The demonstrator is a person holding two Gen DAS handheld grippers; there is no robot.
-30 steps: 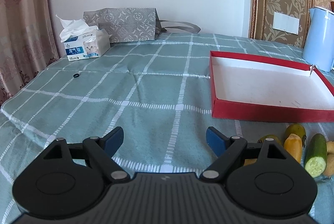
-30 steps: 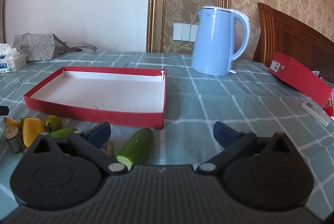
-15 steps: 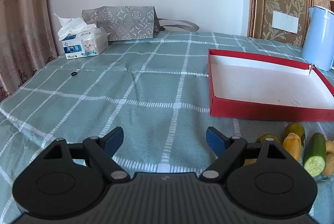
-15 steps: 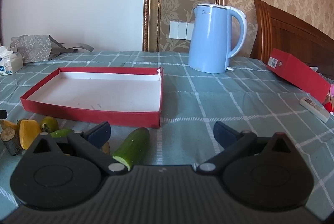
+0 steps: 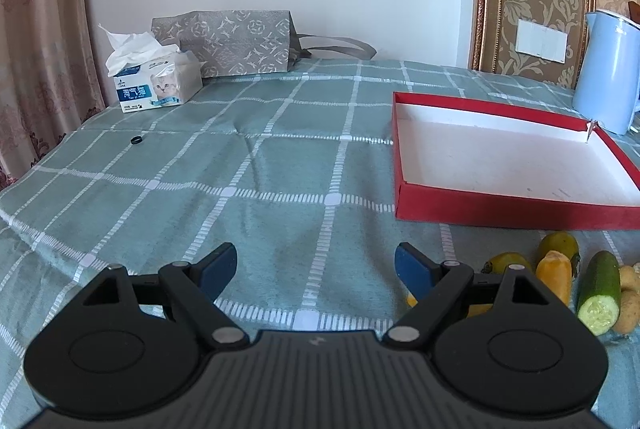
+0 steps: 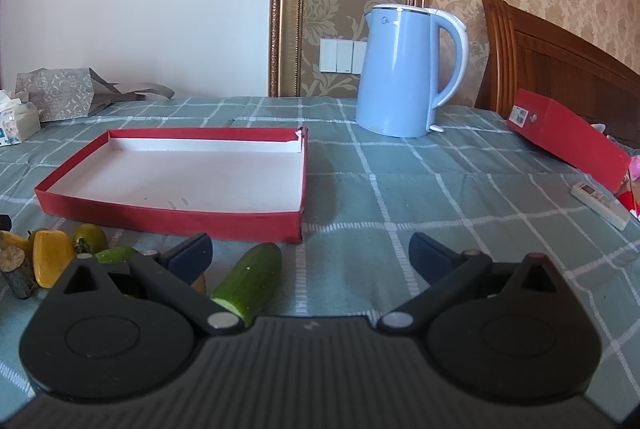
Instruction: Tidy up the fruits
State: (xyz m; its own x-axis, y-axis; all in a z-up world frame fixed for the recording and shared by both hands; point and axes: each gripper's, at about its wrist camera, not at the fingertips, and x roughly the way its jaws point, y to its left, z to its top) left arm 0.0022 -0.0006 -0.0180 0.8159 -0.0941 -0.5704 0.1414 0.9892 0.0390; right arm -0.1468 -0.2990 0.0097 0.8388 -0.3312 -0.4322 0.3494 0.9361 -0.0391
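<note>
An empty red tray [image 5: 516, 205] [image 6: 168, 215] with a white floor lies on the green checked cloth. In front of it sits a small pile: a cut cucumber [image 5: 600, 291] [image 6: 250, 281], yellow pepper pieces [image 5: 554, 275] [image 6: 50, 261], green-yellow round fruits [image 5: 558, 243] [image 6: 90, 235] and potatoes [image 5: 628, 303]. My left gripper [image 5: 316, 263] stands open over bare cloth, left of the pile. My right gripper [image 6: 310, 255] is open too, with the cucumber just inside its left finger; nothing is held.
A blue kettle [image 6: 404, 69] stands behind the tray's right end. A tissue box [image 5: 156, 85] and a grey paper bag [image 5: 236, 43] sit at the far left. A red box [image 6: 568, 137] and a white remote [image 6: 600, 205] lie at the right. A small black ring [image 5: 137, 140] rests on the cloth.
Both views have shifted slightly: the right gripper has pulled back and turned a little, so the tray and kettle sit further right. Nothing was taken hold of; both stay open.
</note>
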